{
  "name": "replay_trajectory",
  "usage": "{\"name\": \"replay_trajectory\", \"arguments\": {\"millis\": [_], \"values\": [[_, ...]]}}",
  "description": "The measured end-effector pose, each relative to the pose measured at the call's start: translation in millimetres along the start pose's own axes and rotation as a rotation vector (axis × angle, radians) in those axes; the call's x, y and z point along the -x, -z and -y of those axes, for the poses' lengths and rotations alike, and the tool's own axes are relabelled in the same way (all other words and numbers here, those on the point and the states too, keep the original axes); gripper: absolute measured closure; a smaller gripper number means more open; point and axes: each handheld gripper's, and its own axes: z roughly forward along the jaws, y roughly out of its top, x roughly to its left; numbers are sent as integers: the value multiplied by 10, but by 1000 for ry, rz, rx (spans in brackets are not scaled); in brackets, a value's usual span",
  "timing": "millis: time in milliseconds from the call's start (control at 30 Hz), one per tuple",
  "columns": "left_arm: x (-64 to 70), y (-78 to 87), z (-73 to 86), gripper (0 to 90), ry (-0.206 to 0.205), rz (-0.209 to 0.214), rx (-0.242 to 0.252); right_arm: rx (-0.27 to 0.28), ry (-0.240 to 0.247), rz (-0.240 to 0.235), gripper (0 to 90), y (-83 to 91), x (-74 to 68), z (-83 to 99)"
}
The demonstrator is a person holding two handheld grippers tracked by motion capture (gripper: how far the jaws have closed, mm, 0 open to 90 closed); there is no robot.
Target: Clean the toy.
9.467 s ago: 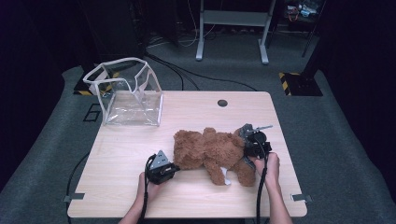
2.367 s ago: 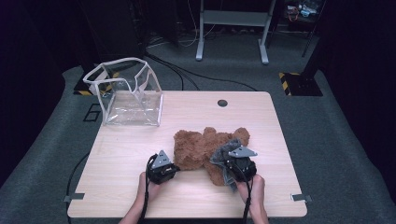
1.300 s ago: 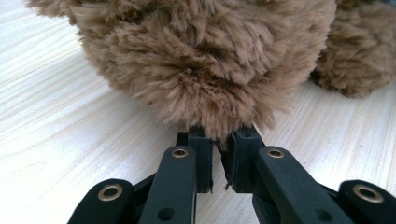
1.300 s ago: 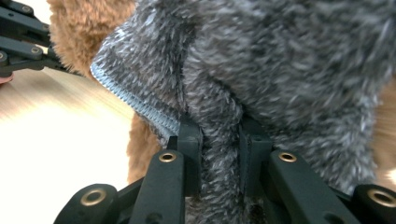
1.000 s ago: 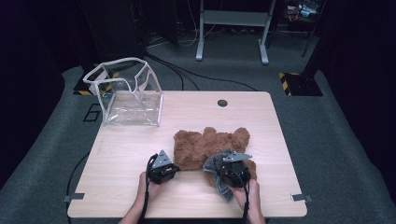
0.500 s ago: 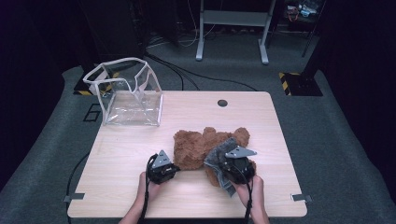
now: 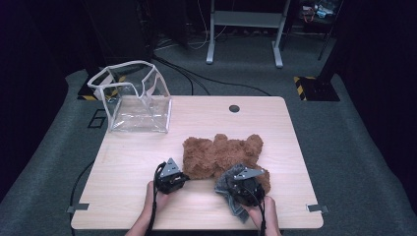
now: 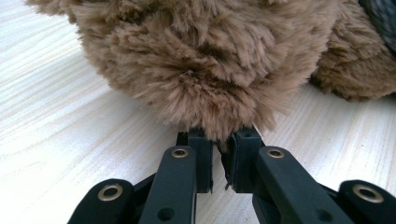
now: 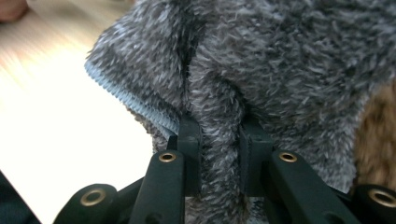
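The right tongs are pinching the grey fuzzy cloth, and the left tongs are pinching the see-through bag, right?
Not quite. The left tongs are pinching the brown teddy bear, as the left gripper view shows. The right tongs do pinch the grey fuzzy cloth.

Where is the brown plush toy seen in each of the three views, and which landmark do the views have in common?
High view: the brown plush toy lies right of the table's centre, between the two grippers.
Left gripper view: it spans the top, its fur pinched between the left gripper jaws.
Right gripper view: a brown strip at the right edge, behind the grey fuzzy cloth.
Shared landmark: the light wooden tabletop.
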Motion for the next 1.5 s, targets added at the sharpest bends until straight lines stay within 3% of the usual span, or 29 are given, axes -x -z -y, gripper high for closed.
{"name": "replay_trajectory", "arguments": {"millis": [100,200,433,700,867,1067,1200,1267,1433,1500], "values": [[-1,5,1,823,5,5,0,-7,-16,3,741,35,45,46],[-4,8,3,824,8,5,6,26,-34,18,740,125,80,35],[-4,19,9,831,6,-3,25,118,-30,88,738,256,21,-231],[20,22,5,856,-6,-31,59,149,61,123,737,178,-189,-603],[9,-12,-18,865,-17,-53,76,166,80,93,733,32,-286,-699],[8,-18,-21,866,-11,-55,82,135,88,90,735,-128,-315,-656],[-2,-6,-19,865,-23,-57,85,54,167,91,736,-157,-390,-604],[3,2,-16,865,-26,-55,86,35,204,121,738,-163,-395,-579],[2,8,-10,865,-20,-56,97,0,190,149,739,-87,-330,-481],[4,8,-9,864,-21,-55,99,-10,158,159,739,-73,-299,-410]]}}
